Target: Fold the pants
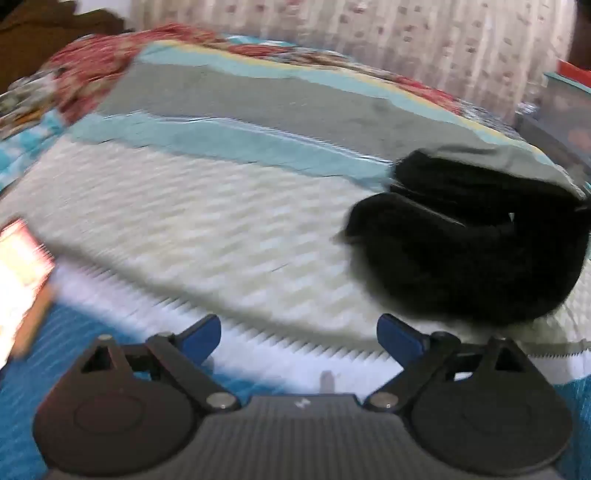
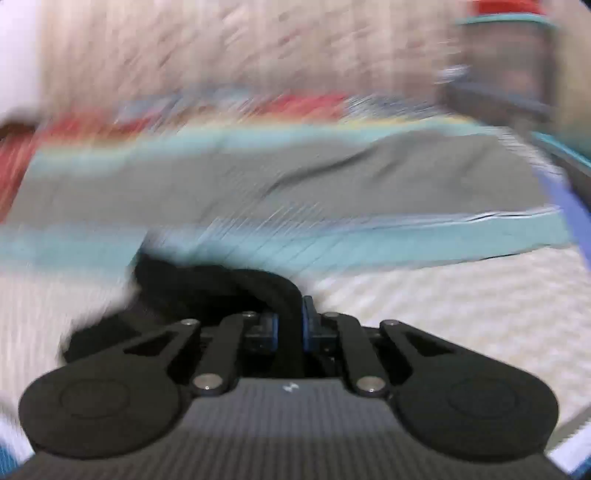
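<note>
The black pants [image 1: 469, 243] lie bunched in a heap at the right of the white textured cloth [image 1: 184, 229] on the bed. My left gripper [image 1: 298, 338] is open and empty, near the cloth's front edge, left of the heap. In the right wrist view, my right gripper [image 2: 290, 323] is shut on a fold of the black pants [image 2: 207, 284], which trail to the left over the white cloth. Both views are blurred by motion.
Grey [image 1: 258, 103] and teal [image 1: 236, 140] cloth panels lie beyond the white cloth, with a red floral bedspread [image 1: 92, 70] behind. A curtain [image 1: 369, 29] hangs at the back. A bright box-like object [image 1: 18, 273] sits at the left edge. Furniture [image 2: 506, 74] stands at far right.
</note>
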Available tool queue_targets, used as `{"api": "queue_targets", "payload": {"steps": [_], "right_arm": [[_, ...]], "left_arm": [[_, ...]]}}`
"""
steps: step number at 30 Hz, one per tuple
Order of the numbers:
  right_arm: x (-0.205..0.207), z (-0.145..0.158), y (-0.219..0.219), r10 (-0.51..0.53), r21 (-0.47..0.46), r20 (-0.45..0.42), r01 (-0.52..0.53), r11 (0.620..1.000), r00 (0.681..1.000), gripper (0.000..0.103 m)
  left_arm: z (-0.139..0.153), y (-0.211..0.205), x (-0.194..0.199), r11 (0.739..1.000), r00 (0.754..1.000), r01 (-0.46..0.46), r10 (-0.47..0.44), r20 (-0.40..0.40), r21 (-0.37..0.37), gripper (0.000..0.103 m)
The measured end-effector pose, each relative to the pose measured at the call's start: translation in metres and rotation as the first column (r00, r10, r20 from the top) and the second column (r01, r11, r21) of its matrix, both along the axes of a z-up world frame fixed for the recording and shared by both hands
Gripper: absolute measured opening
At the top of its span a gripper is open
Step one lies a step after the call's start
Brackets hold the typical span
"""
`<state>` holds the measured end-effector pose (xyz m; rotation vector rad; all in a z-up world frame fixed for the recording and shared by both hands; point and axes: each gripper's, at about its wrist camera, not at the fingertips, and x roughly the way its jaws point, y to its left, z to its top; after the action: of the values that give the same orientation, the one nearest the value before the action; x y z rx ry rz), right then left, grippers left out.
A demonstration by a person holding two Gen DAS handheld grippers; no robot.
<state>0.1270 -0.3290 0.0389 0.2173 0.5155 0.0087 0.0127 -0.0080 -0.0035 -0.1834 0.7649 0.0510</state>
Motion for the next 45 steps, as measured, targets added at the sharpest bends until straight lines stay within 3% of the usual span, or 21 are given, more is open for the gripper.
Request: {"api": "queue_targets", "payload": {"steps": [3,5,7,9,10,12,14,16,18,22,24,26,28,30,32,34,37,39,41,43,45], "right_arm": [[-0.026,0.015,-0.078,-0.172,0.024,0.044,0.171,0.985,0.984,0.013],[-0.047,0.013,-0.117,-0.222,0.017,0.029,0.222,0.975,0.975,0.013],[-0.062,0.006,-0.136,-0.254,-0.014,0.009,0.254,0.967,0.967,0.013],[-0.078,-0.003,-0.154,-0.282,0.024,-0.032,0.283,0.959,0.959,0.013],[-0.087,-0.005,-0.150,-0.288,0.050,-0.053,0.290,0.956,0.956,0.013],[-0.105,-0.015,-0.151,-0.283,0.104,-0.083,0.291,0.951,0.955,0.013],[-0.108,-0.016,-0.140,-0.273,0.124,-0.087,0.283,0.951,0.958,0.013],[-0.121,-0.006,-0.136,-0.269,0.169,-0.059,0.275,0.947,0.961,0.013],[-0.119,0.011,-0.137,-0.259,0.232,-0.027,0.258,0.938,0.966,0.013],[-0.136,0.034,-0.134,-0.220,0.333,0.034,0.197,0.922,0.975,0.013],[-0.157,0.032,-0.135,-0.200,0.349,0.030,0.178,0.920,0.979,0.013],[-0.174,0.017,-0.135,-0.158,0.342,-0.027,0.158,0.927,0.987,0.015],[-0.186,-0.005,-0.130,-0.135,0.276,-0.136,0.168,0.946,0.981,0.019],[-0.197,-0.030,-0.126,-0.167,0.150,-0.249,0.208,0.966,0.954,0.045],[-0.208,-0.047,-0.127,-0.202,0.098,-0.312,0.243,0.965,0.928,0.052],[-0.215,-0.044,-0.123,-0.205,0.111,-0.268,0.241,0.964,0.941,0.053],[-0.206,-0.019,-0.089,-0.100,0.010,-0.121,0.101,0.995,0.988,0.053],[-0.194,-0.010,-0.055,0.062,-0.076,-0.044,-0.065,0.995,0.997,0.064],[-0.183,-0.010,-0.026,0.214,-0.118,-0.055,-0.219,0.968,0.975,0.072],[-0.177,-0.016,0.009,0.364,-0.180,-0.081,-0.373,0.910,0.928,0.074],[-0.171,-0.029,0.039,0.475,-0.242,-0.137,-0.494,0.835,0.870,0.079]], "left_arm": [[-0.014,-0.028,0.032,0.997,0.997,0.072,-0.072,0.028,0.020,0.098],[-0.027,-0.049,0.048,0.992,0.994,0.107,-0.108,0.024,0.066,0.095],[-0.040,-0.071,0.066,0.986,0.989,0.148,-0.149,0.010,0.076,0.079],[-0.049,-0.091,0.079,0.979,0.982,0.187,-0.187,-0.010,0.077,0.042],[-0.054,-0.095,0.089,0.978,0.981,0.192,-0.190,-0.027,0.084,0.034],[-0.048,-0.104,0.094,0.979,0.986,0.167,-0.168,-0.003,0.120,0.018],[-0.034,-0.101,0.092,0.979,0.989,0.145,-0.147,0.005,0.144,0.015],[-0.011,-0.087,0.080,0.981,0.987,0.111,-0.127,0.097,0.158,0.013],[0.019,-0.065,0.059,0.987,0.977,0.116,-0.133,0.164,0.114,0.011],[0.069,-0.034,-0.016,0.986,0.944,0.104,-0.139,0.300,0.127,0.011],[0.080,-0.022,-0.066,0.976,0.927,0.115,-0.172,0.333,0.182,0.011],[0.076,-0.015,-0.104,0.956,0.933,0.176,-0.238,0.272,0.234,0.014],[0.064,-0.008,-0.126,0.929,0.947,0.271,-0.304,0.104,0.253,0.025],[0.054,-0.002,-0.149,0.910,0.933,0.342,-0.358,0.029,0.236,0.036],[0.058,0.007,-0.160,0.911,0.933,0.339,-0.357,0.037,0.234,0.049],[0.065,0.026,-0.152,0.941,0.947,0.287,-0.307,0.095,0.180,0.052],[0.068,0.054,-0.122,0.979,0.963,0.203,-0.204,0.174,0.025,0.052],[0.067,0.057,-0.095,0.986,0.968,0.167,-0.161,0.194,-0.016,0.054],[0.040,0.071,-0.087,0.986,0.979,0.152,-0.140,0.146,-0.072,0.058],[0.013,0.074,-0.089,0.983,0.988,0.139,-0.130,0.085,-0.116,0.062],[-0.003,0.078,-0.084,0.988,0.997,0.076,-0.079,-0.019,-0.135,0.081]]}}
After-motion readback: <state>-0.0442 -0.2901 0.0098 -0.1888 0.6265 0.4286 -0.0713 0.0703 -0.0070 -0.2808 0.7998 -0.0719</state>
